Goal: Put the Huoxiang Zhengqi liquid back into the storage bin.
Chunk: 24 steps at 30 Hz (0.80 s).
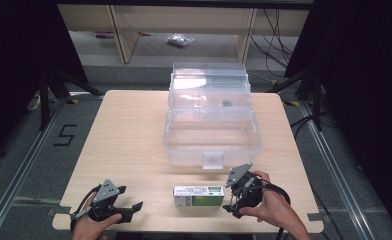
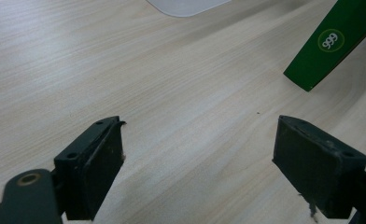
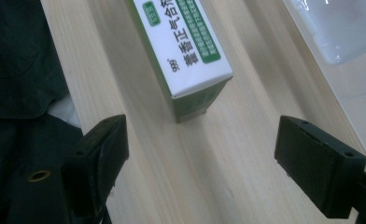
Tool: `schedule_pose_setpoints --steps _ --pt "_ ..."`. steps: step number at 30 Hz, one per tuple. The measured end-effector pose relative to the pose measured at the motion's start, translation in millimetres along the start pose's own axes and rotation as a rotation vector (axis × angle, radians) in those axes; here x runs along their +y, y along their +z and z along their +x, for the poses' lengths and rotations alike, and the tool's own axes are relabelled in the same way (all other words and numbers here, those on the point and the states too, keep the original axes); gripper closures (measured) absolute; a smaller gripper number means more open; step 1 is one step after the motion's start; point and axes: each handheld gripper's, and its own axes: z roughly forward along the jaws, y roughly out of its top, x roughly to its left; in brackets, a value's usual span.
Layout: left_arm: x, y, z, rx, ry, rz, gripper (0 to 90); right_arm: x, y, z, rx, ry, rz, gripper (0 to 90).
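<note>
1. Your clear plastic storage box (image 1: 211,142) stands open at the middle of the counter (image 1: 129,135), reaching toward the far edge. Its lid is raised at the back. A small dark item (image 1: 227,104) lies in the upper tray; the lower tub looks bare.
2. Your green and white carton (image 1: 198,196) lies flat near the near edge, rectangular, with printed faces.
3. Your left gripper (image 1: 134,207) sits at the near left corner, jaws spread over pale wood-grain laminate.
4. Your right gripper (image 1: 228,200) sits just beside the carton's right end, jaws spread, gripping nothing.
</note>
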Motion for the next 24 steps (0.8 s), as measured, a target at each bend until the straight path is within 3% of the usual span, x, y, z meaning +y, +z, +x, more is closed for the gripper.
schedule_pose_setpoints --steps 2,14,24 --pt "0.2 -0.5 1.6 0.007 0.016 0.012 15.4 3.4 -0.3 0.8 -0.001 0.003 0.007 18.6" --pt "0.0 -0.1 0.5 0.001 0.004 0.003 15.4 26.0 2.8 5.7 0.003 -0.054 0.034 18.8" --pt "0.0 -0.2 0.3 0.000 0.000 0.000 15.4 47.3 12.2 7.9 0.023 -0.135 0.066 19.0"
